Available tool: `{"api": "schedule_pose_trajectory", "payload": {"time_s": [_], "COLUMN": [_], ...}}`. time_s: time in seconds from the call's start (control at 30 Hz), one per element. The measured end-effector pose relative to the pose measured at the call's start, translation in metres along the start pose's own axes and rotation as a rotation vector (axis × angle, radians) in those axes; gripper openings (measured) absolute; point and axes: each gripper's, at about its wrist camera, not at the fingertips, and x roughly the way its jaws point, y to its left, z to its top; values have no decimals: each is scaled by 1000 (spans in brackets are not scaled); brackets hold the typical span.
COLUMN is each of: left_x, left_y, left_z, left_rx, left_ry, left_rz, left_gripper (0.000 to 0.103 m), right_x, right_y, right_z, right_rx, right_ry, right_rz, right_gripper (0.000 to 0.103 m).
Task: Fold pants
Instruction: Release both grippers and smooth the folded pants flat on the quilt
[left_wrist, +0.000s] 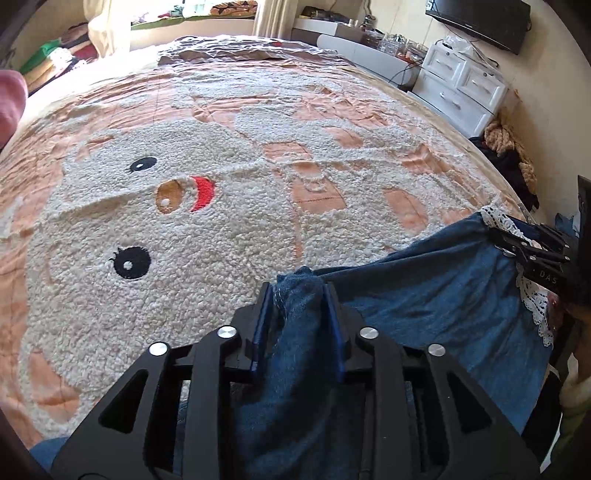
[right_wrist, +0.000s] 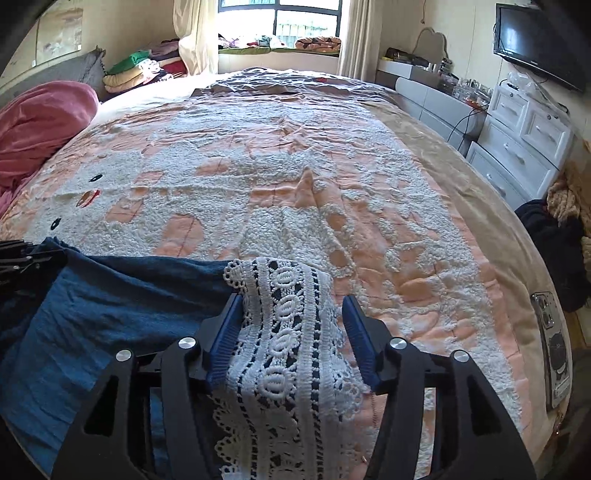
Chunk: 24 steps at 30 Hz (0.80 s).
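The pants (left_wrist: 424, 291) look soft and limp, likely to sag. Left tongs (left_wrist: 300, 295) pinch denim; right tongs (right_wrist: 291, 314) stand wider, straddling the lace hem (right_wrist: 288, 325).

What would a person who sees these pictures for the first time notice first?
First, the big fluffy bedspread with a cartoon cat face, covering the whole bed. Next, the blue denim pants at the near edge of the bed: the left gripper is shut on a bunch of the denim, while the right gripper has its jaws apart around the white lace trim. A pink blanket is piled at the left side.
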Motion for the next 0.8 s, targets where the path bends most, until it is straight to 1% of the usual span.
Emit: {"api": "schedule_pose_trajectory", "payload": {"time_s": [0.03,0.07,0.13,0.2,0.23,0.27,0.33,0.43,0.5,0.57,0.7,0.8], "left_x": [-2,-4,-12,-22,-29,-34,-52,-82,-98,-108,-132,-149], "left_y": [3,5,8,8,8,8,10,13,17,22,27,35], "left_z": [0,0,-1,-2,-3,-4,-7,-17,-25,-33,-51,-67], "left_rx": [-9,-16,-23,-7,-2,-2,-13,-29,-53,-77,-100,-131], "left_ry": [-4,-8,-21,-43,-51,-57,-76,-122,-138,-140,-161,-177], "left_rz": [6,5,13,31,42,48,35,23,20,17,16,32], "left_gripper": [32,33,35,35,35,36,43,51,54,58,69,78], "right_x": [-2,-4,-12,-18,-22,-27,-41,-63,-75,-83,-98,-105], "right_y": [-2,-3,-4,-8,-13,-18,-28,-38,-41,-41,-38,-32], "right_z": [-1,-1,-4,-6,-6,-7,-12,-24,-31,-38,-47,-53], "right_rx": [-4,-14,-36,-40,-31,-10,39,96,128,158,202,229], "right_ry": [-3,-9,-30,-46,-49,-54,-68,-93,-102,-95,-90,-77], "right_rz": [-20,-50,-90,-157,-156,-139,-97,-33,6,39,97,128], "right_gripper": [66,72,75,78,78,78,78,85,85,86,88,89]}}
